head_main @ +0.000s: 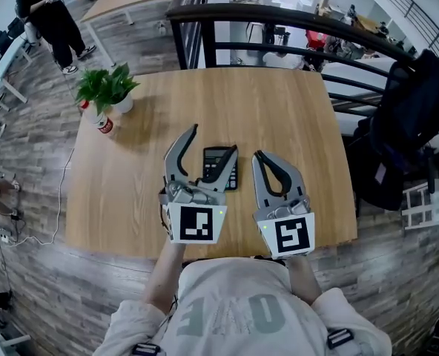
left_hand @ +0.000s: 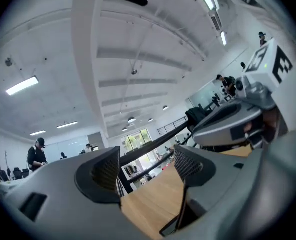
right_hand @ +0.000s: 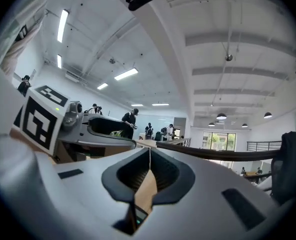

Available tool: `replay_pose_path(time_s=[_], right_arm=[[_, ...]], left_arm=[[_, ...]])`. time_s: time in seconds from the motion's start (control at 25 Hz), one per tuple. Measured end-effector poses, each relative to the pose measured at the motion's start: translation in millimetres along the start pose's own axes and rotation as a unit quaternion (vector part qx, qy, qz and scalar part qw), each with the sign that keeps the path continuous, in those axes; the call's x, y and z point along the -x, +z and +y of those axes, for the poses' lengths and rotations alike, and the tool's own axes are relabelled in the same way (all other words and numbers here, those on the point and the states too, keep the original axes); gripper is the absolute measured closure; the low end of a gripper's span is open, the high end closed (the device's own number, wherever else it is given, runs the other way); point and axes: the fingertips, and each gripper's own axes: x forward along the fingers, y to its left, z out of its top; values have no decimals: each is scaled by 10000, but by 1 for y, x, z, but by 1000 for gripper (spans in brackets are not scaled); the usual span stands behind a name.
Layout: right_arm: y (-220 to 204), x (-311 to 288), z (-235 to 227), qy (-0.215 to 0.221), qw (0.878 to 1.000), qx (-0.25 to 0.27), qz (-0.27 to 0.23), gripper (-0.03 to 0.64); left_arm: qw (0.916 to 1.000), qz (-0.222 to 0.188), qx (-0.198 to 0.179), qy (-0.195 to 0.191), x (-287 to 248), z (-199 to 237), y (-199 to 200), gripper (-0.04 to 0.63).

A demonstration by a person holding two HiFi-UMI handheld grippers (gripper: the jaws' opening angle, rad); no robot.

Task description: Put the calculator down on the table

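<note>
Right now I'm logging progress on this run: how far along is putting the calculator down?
Looks done: the calculator seems to lie on the table, and the left claw is open, jaws apart with nothing clamped between them. In hand: nothing; the right claw is shut and empty. Left: probably only drawing the left claw clear, since one jaw overlaps the calculator's edge.

bright even ceiling light | soft shadows | fisheye edges | near claws blurred
</note>
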Motion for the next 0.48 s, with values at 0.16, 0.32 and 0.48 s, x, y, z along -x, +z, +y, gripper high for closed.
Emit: replay_pose_path(time_s=[0.16, 0.32, 0.48], right_arm=[[21, 3, 5, -17, 9990, -169, -418, 597], [30, 3, 8, 15, 9977, -186, -651, 596], [41, 7, 13, -4, 9952, -431, -881, 597]], left_arm=[[9980, -317, 443, 333, 26, 9, 28, 258], [9958, -397, 455, 687, 35, 20, 29, 282], [9884, -433, 652, 1300, 58, 32, 29, 580]])
